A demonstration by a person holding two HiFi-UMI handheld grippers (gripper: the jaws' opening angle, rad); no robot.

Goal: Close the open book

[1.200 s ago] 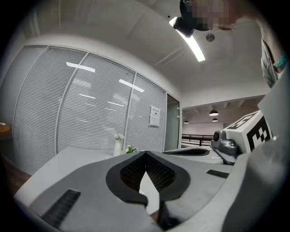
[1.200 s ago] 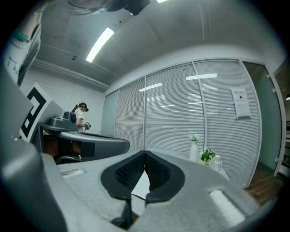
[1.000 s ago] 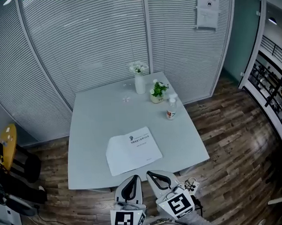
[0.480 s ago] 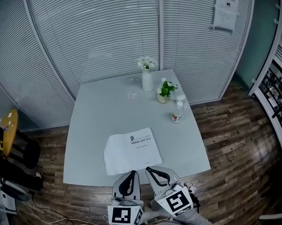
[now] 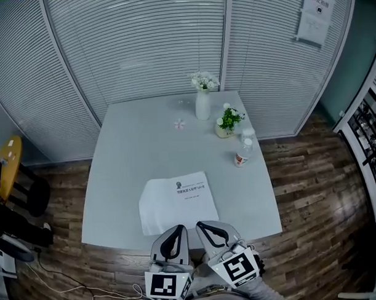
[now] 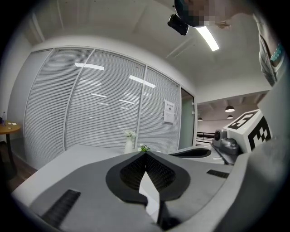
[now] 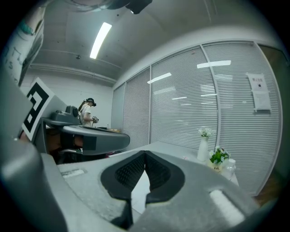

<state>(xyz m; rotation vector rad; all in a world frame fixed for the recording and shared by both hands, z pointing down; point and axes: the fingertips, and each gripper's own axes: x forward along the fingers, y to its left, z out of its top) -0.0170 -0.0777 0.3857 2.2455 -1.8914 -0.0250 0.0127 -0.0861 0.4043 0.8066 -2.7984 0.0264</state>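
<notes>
In the head view, the book lies flat on the table, near its front edge. My left gripper and right gripper hover side by side just before the book.

In the left gripper view, the jaws are pressed together and empty.

In the right gripper view, the jaws are also clenched on nothing.
</notes>
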